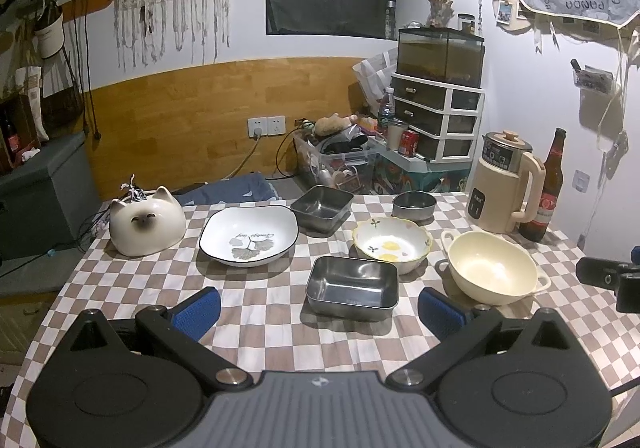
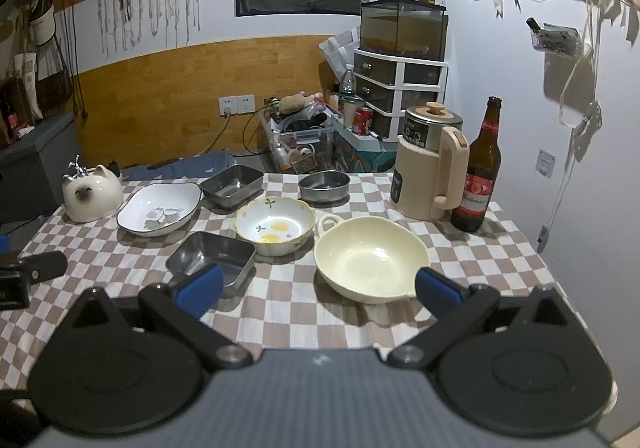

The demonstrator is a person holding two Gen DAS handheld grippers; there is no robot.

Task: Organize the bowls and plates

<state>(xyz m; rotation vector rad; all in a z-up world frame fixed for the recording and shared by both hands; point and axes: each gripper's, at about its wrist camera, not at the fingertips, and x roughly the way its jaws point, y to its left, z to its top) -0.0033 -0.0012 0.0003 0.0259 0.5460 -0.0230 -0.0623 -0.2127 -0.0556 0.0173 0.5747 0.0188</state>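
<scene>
On the checkered table lie a white plate with a leaf print [image 1: 248, 234] [image 2: 159, 209], a flowered bowl [image 1: 392, 244] [image 2: 274, 225], a cream two-handled bowl [image 1: 491, 266] [image 2: 370, 257], two square steel trays [image 1: 352, 284] [image 1: 322, 206] [image 2: 211, 256] [image 2: 232, 186] and a round steel bowl [image 1: 414, 205] [image 2: 324, 185]. My left gripper [image 1: 320, 310] hovers open just in front of the near steel tray. My right gripper [image 2: 318, 290] is open too, with its fingers either side of the cream bowl's near rim and nothing held.
A ceramic cat [image 1: 146, 222] [image 2: 93, 195] sits at the table's far left. A cream kettle [image 1: 506, 188] [image 2: 432, 168] and a brown bottle [image 1: 548, 188] [image 2: 480, 172] stand at the far right. The right gripper's body [image 1: 612, 280] shows at the left view's right edge.
</scene>
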